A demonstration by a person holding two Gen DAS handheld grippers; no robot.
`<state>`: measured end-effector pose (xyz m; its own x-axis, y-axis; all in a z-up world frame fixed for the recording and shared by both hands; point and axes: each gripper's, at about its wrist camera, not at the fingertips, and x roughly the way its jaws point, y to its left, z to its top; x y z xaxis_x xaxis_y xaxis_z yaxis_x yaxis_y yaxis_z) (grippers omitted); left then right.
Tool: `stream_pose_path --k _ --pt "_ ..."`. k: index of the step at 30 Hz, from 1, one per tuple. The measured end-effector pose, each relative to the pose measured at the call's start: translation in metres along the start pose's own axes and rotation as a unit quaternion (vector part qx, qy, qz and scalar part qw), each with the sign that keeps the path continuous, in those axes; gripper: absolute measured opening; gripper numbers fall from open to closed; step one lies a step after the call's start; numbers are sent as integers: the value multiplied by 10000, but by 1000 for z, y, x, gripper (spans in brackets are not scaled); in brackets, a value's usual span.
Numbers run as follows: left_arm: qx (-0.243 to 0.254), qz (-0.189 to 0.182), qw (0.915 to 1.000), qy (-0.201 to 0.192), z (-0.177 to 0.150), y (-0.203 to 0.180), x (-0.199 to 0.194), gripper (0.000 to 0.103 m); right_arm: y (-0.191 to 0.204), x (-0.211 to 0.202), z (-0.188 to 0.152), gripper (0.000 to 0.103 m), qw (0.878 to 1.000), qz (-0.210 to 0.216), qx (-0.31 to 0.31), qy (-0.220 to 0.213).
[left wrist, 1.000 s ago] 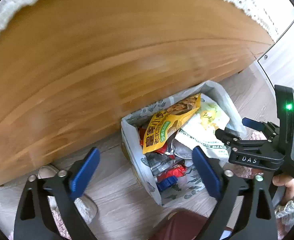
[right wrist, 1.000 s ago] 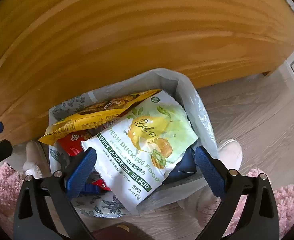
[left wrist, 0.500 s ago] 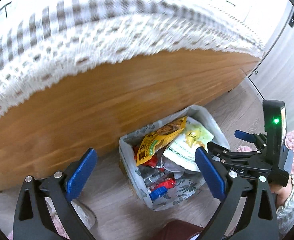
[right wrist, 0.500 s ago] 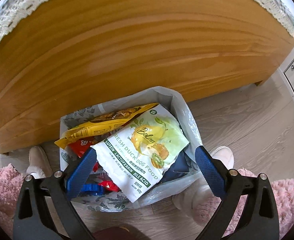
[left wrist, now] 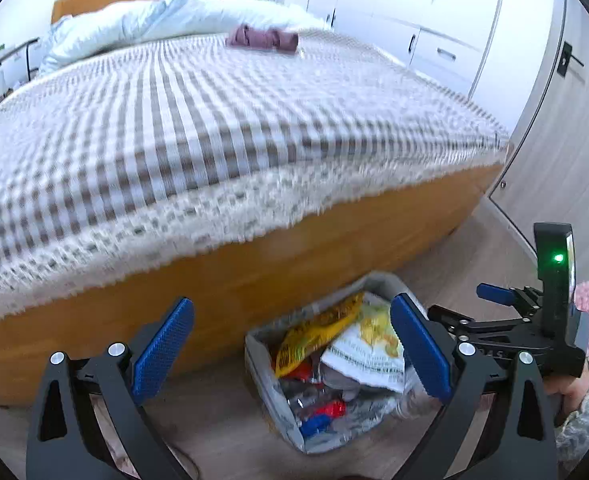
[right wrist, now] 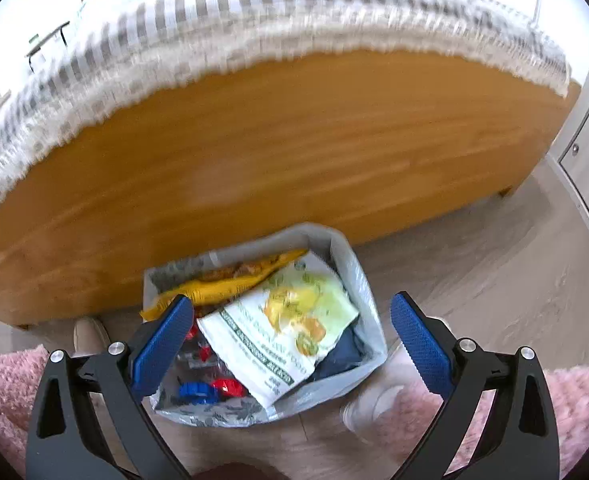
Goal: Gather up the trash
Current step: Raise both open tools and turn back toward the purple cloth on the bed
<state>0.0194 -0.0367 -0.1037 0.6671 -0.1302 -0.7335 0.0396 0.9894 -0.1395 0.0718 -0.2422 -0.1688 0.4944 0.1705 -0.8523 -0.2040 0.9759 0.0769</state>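
A grey patterned trash bag (right wrist: 364, 300) (left wrist: 256, 364) stands on the wood floor against the bed's wooden side. Inside lie a yellow snack packet (right wrist: 230, 282) (left wrist: 314, 336), a white and green duck food pouch (right wrist: 282, 328) (left wrist: 366, 350), plus red and blue wrappers (right wrist: 214, 388). My right gripper (right wrist: 292, 350) hangs open above the bag with nothing between its blue pads. Higher up and to the left, my left gripper (left wrist: 292, 350) is open and empty too. The right gripper's black body (left wrist: 534, 332) shows in the left wrist view.
A bed with a checked lace-edged cover (left wrist: 214, 120), a pale duvet (left wrist: 166, 16) and a purple folded cloth (left wrist: 262, 38) fills the background. White wardrobe doors (left wrist: 434, 20) stand at the right. Pink fuzzy slippers (right wrist: 494, 400) and beige shoes (right wrist: 88, 332) flank the bag.
Both grippers have risen and pulled back from the bag, so the bag looks smaller and the bed top has come into view. Both stayed open and empty.
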Motion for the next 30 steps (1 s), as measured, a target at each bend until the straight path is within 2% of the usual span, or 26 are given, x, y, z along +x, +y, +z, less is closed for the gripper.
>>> stream_pose_path --k 9,16,23,27,30 --pt "-26 131 9966 -812 32 9 -32 95 -3 -50 37 95 9956 -44 -141 -925" --pt "-216 183 9935 -1106 53 20 -46 95 -6 -79 69 95 9870 -79 -222 -1587" --pt "-419 197 9883 -1450 82 30 -57 95 -7 -88 104 95 9773 -48 -217 -2105" --pt "-324 250 9860 -1618 99 31 -59 95 -13 -90 116 95 9704 -56 4 -2412" --pt "-214 364 9834 -1764 112 32 -58 95 -16 -87 124 95 9686 -29 174 -2479"
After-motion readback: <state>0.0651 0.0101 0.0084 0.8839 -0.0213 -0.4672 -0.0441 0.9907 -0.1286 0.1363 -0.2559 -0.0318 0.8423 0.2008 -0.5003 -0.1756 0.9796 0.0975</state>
